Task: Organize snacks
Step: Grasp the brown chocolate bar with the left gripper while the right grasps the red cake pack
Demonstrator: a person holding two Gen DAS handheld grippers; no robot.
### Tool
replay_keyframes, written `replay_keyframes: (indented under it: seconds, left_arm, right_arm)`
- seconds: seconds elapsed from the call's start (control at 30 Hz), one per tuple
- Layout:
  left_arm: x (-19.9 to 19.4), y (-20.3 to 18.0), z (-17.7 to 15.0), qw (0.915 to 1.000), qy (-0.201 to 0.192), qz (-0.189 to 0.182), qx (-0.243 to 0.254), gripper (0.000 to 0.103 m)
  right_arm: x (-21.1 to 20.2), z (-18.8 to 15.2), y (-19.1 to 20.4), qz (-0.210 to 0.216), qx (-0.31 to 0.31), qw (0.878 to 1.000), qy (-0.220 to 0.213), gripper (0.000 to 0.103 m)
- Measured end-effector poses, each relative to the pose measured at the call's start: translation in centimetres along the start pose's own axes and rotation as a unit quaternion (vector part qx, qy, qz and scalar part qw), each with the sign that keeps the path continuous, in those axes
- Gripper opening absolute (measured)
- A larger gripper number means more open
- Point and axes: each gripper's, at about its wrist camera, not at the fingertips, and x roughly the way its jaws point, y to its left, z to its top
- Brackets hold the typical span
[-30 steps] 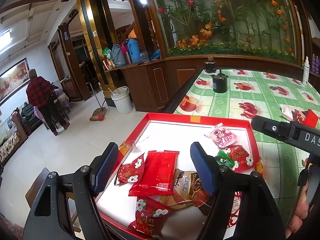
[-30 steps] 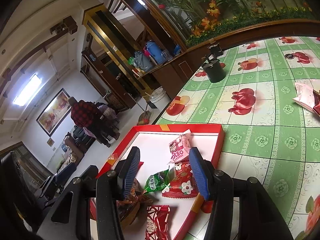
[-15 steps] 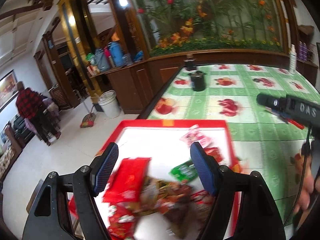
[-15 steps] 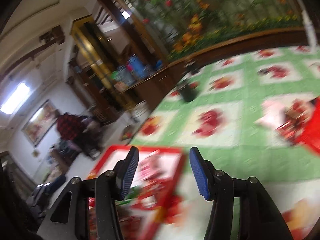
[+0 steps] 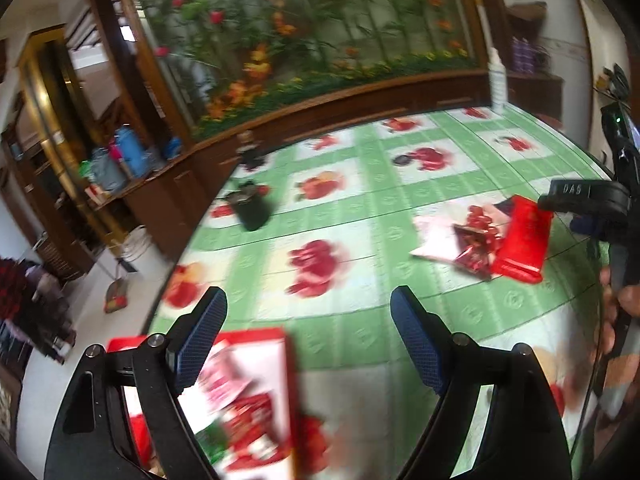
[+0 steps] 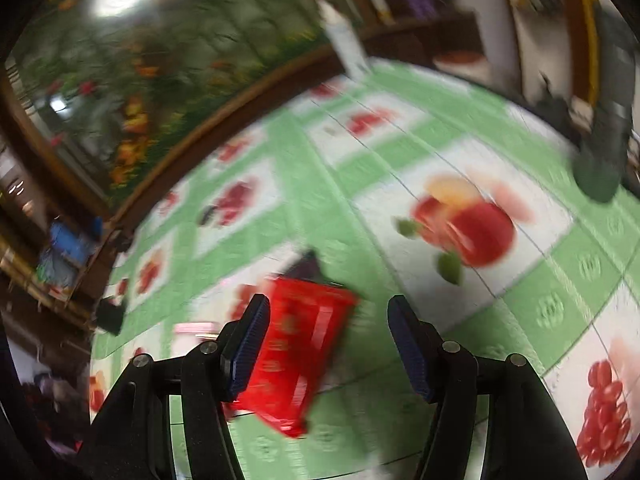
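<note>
Above the red packet, right hand-held gripper, jaws apart.

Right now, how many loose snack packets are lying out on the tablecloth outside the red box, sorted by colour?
Bright red packet: 1
Dark red foil packet: 1
Pale pink packet: 1
Total: 3 loose on the tablecloth. The ones in the red box are too blurred to count.
</note>
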Motion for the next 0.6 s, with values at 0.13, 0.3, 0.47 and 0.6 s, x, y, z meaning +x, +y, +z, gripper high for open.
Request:
replay_keyframes:
  seconds: [0.13,0.3,0.47,0.6]
  left_arm:
    - [2.5,-1.7,1.7,0.9996,0.015,-0.016,0.016,0.085]
    - [3.6,-3.6,2.6,0.9982,0.022,-0.031,0.046,0.085]
    - [3.7,-6.2,3.0,0.9946,0.018,-0.062,0.082,0.085]
    - [4.0,-8.1,3.4,0.9907,0.018,-0.083,0.107,0.085]
  right_arm:
    - [1.7,-0.2,0.8,-0.002,-0.009,0.999,0.037,0.064]
    - [2.4,-1.4,3.2,-0.023,-0.081,0.996,0.033,0.073]
    - [3.6,-2.2,5.1,-0.115,-0.198,0.973,0.026,0.071]
    - [3.1,-1.6,4.4,-0.126,-0.241,0.962,0.038,0.053]
